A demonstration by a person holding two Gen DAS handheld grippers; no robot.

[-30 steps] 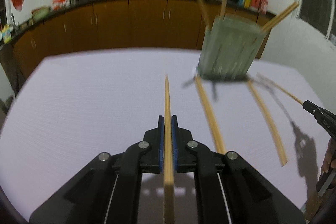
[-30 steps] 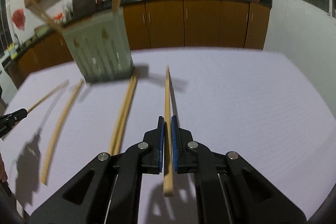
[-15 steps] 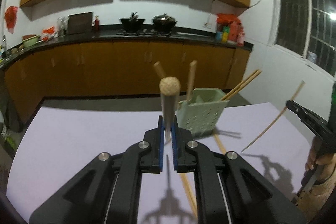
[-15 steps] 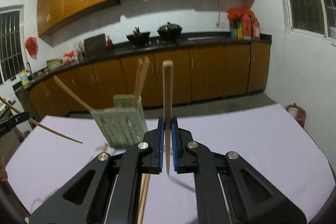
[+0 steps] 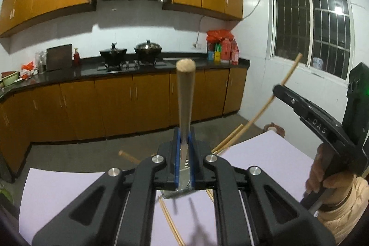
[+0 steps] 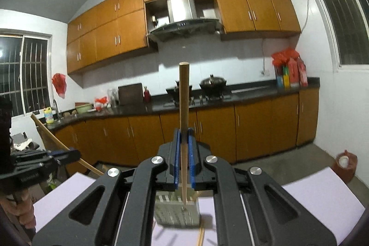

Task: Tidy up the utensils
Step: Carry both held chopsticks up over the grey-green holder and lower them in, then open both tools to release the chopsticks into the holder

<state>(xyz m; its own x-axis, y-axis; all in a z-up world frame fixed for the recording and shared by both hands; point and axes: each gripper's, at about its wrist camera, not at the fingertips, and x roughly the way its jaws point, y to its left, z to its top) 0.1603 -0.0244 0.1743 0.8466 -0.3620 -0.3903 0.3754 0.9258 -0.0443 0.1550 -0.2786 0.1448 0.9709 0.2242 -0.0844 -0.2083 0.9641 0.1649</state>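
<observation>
My left gripper (image 5: 183,149) is shut on a wooden chopstick (image 5: 185,105) that stands upright, thick end up, above the pale green perforated utensil holder (image 5: 182,186), which the fingers mostly hide. My right gripper (image 6: 183,153) is shut on another upright chopstick (image 6: 184,117) whose lower tip is over the holder (image 6: 177,211). The right gripper also shows in the left wrist view (image 5: 279,90), the left gripper in the right wrist view (image 6: 71,152). Other chopsticks (image 5: 227,142) lean out of the holder.
The holder stands on a lilac-covered table (image 5: 69,195). Loose chopsticks (image 5: 170,225) lie on the table by the holder, and one shows in the right wrist view (image 6: 200,236). Kitchen cabinets and a counter (image 5: 129,68) lie beyond the table's far edge.
Both grippers have lifted their chopsticks off the table, tilted them upright and brought them over the holder. The holder now sits right under both sets of fingers.
</observation>
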